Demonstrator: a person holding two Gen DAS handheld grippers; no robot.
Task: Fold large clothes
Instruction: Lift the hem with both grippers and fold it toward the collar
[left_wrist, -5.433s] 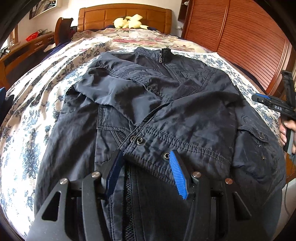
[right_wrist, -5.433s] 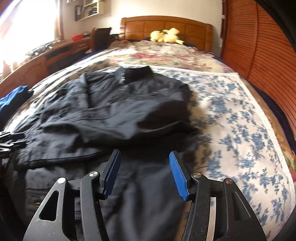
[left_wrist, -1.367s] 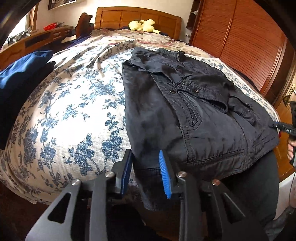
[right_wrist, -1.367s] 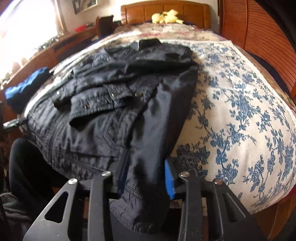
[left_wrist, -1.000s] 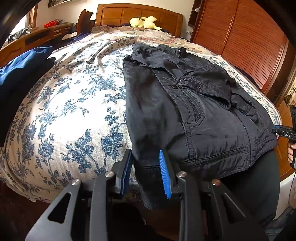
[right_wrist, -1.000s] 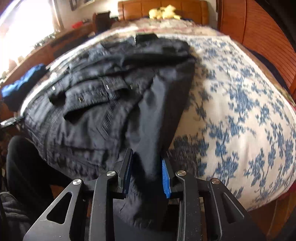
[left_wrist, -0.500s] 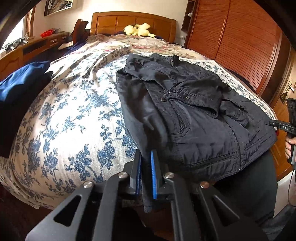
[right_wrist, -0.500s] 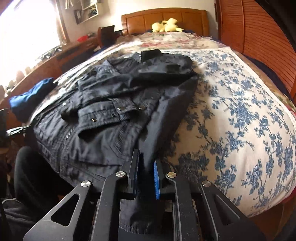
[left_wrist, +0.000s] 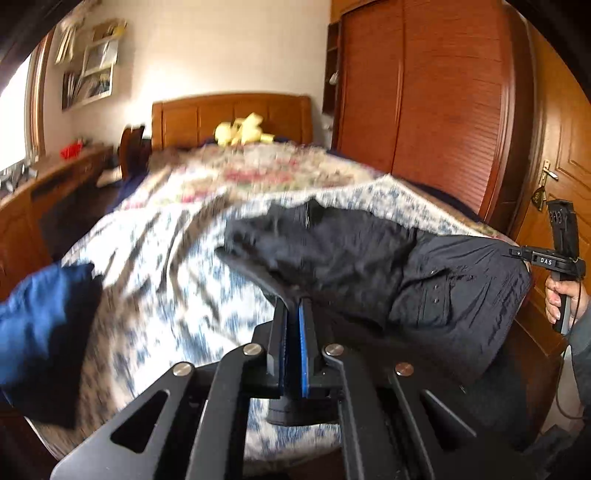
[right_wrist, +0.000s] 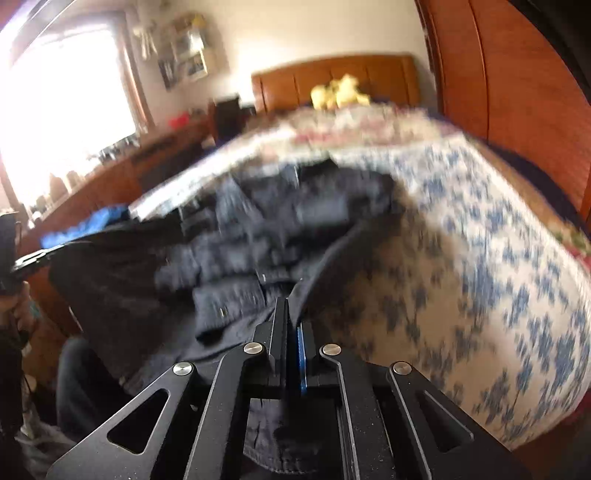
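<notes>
Dark jacket (left_wrist: 369, 266) on bed (left_wrist: 177, 258), near hem raised. Left gripper (left_wrist: 292, 317) and right gripper (right_wrist: 291, 317) jaws clenched on opposite hem corners, likely to carry hem far toward collar for crosswise fold.

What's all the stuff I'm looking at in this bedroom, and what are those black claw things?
jacket: one, black, on the bed, lower edge lifted
bedspread: one, white with blue flowers, covering the bed
blue garment: one, at the bed's left edge
plush toy: yellow, by the headboard
headboard: one, wooden
wardrobe: reddish wood, right wall
left gripper: black, blue pads, jaws shut on the jacket
right gripper: same, jaws shut on the jacket
right hand: holding the right gripper's handle
</notes>
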